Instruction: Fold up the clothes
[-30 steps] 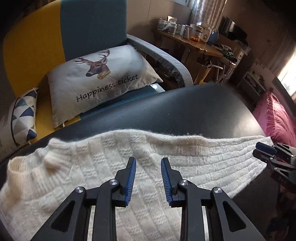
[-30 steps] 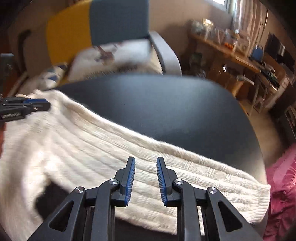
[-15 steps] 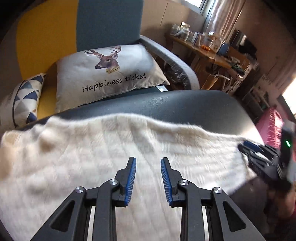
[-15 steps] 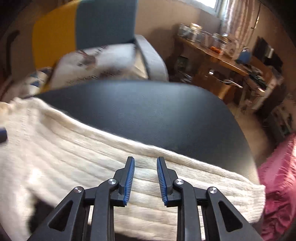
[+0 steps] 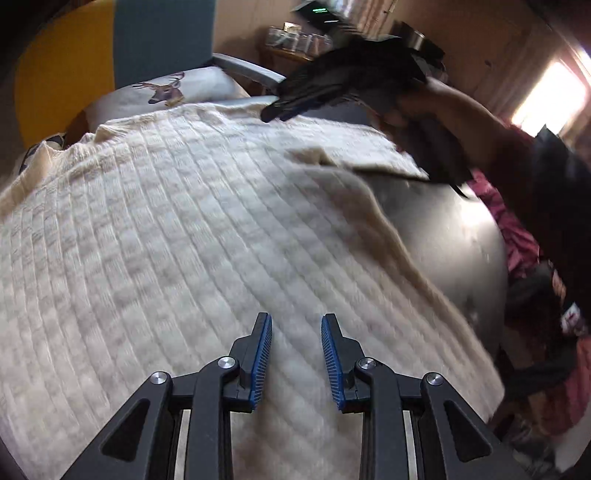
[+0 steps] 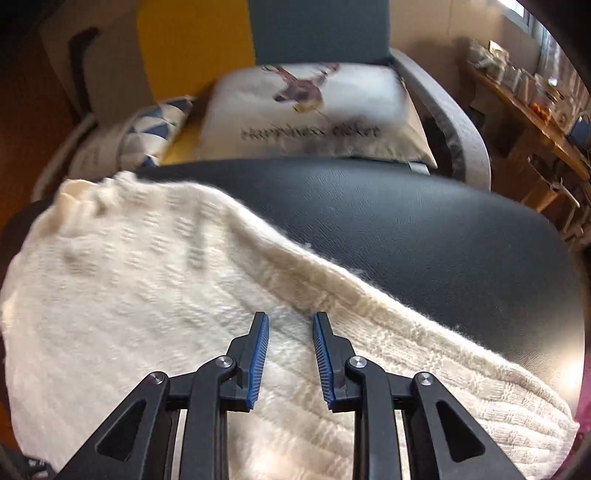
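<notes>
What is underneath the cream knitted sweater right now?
The sweater lies spread on a black leather-like table, whose bare surface shows beyond its far edge. Whatever else might lie beneath the knit is covered and cannot be seen.

yellow-and-teal armchair [image 6: 258, 33] | deer cushion [image 6: 314, 110] | cluttered wooden side table [image 6: 532, 110] | bright window [image 5: 550, 96] on the right
</notes>
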Demonstrator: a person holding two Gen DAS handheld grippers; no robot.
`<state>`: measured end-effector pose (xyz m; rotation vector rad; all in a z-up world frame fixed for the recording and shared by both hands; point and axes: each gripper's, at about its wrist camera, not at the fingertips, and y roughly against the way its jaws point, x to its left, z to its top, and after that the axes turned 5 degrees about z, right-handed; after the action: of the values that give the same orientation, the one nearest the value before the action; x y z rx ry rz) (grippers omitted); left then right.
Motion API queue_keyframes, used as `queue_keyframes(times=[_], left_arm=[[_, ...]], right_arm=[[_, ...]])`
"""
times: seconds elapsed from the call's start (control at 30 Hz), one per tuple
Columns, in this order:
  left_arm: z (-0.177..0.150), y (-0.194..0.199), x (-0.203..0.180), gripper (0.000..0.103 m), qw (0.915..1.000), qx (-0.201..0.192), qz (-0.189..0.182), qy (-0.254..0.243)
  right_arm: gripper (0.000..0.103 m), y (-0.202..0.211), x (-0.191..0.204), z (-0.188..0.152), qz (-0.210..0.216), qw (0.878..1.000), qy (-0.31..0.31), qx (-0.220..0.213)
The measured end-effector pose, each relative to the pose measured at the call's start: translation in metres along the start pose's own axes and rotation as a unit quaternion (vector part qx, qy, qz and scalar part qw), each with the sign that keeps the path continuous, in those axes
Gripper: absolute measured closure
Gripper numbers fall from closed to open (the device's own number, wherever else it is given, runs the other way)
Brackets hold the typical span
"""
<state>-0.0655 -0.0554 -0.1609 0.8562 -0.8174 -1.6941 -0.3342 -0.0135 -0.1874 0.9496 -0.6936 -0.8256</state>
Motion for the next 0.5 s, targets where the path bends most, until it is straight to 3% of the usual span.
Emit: queue_keyframes(times=[0.17,0.37,0.4,0.5], left_arm=[[-0.027,0.010,-0.010,0.074,0.9975,-0.010,0.011,-0.069],[-0.034,0.014,-0.012,0.074,0.9950,-0.006,0.016,-0.098],[-0.035,0.015,-0.014,0.074,0.9936,-0.006,0.022,-0.110],[-0.030,0.022,-0.003,0.074,0.9979,0.005,0.012,-0.063]], right_arm=[[0.080,-0.001,-0.003,-0.002,-0.011,1.000,0.003,-0.015],[0.080,0.002,0.001,-0.002,-0.021,1.000,0.007,-0.013],[0.080,0.007,0.002,-0.003,-0.016,1.000,0.003,-0.010],[0.080,0.042,0.021,-0.024,0.052,0.998,0.029,-0.030]])
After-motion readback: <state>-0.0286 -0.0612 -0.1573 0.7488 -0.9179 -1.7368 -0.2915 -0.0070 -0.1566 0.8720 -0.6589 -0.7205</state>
